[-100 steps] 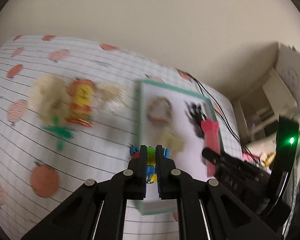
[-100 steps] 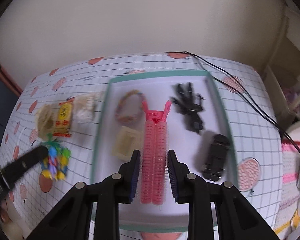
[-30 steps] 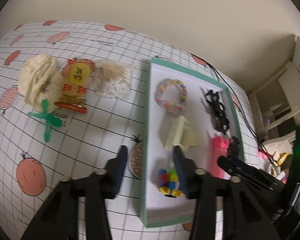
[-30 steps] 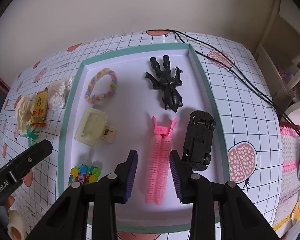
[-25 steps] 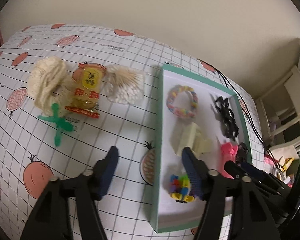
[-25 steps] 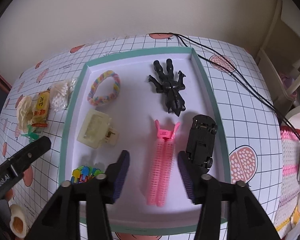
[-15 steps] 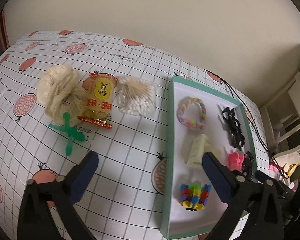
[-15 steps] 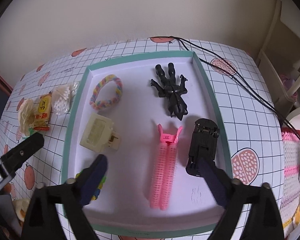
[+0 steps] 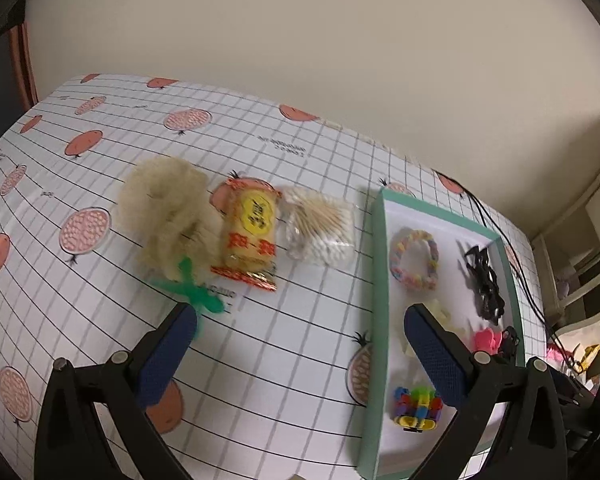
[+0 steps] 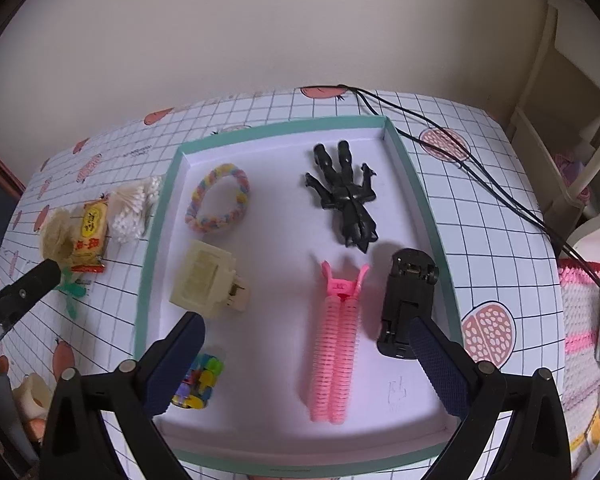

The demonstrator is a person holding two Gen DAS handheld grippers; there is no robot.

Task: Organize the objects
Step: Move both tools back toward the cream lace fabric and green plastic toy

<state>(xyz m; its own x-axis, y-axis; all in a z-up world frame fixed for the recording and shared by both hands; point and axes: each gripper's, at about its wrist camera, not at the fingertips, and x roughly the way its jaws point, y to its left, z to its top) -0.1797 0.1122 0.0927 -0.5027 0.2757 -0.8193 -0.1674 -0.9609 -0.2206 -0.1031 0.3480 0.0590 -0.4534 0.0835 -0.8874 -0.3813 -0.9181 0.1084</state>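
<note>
While both tools hung above the bench, I saw the teal-rimmed tray (image 10: 418,184) holding six things: a pastel braided hair tie (image 10: 217,198) at its far left, a black action figure (image 10: 346,196) at its far right, a cream claw clip (image 10: 206,284) in the middle left, a pink roller clip (image 10: 338,344) in the middle, a black toy car (image 10: 406,300) lying on its roof just beside the right wall, and a multicoloured block toy (image 10: 198,380) at the near left corner. My right tool (image 10: 304,364) stood wide, gripping nothing, its fingers straddling the roller clip from above. My left tool (image 9: 300,354) was equally wide and bare, one finger over the bench, the other over the tray's left part. Left of the tray, on the fruit-print gridded cloth (image 9: 284,344), lay a bag of cotton swabs (image 9: 320,228), a yellow-and-red snack packet (image 9: 250,236) touching it, a beige fluffy scrunchie (image 9: 166,212) and a small green plastic piece (image 9: 192,290). Black cables (image 10: 452,148) ran past the tray's far right corner.
</note>
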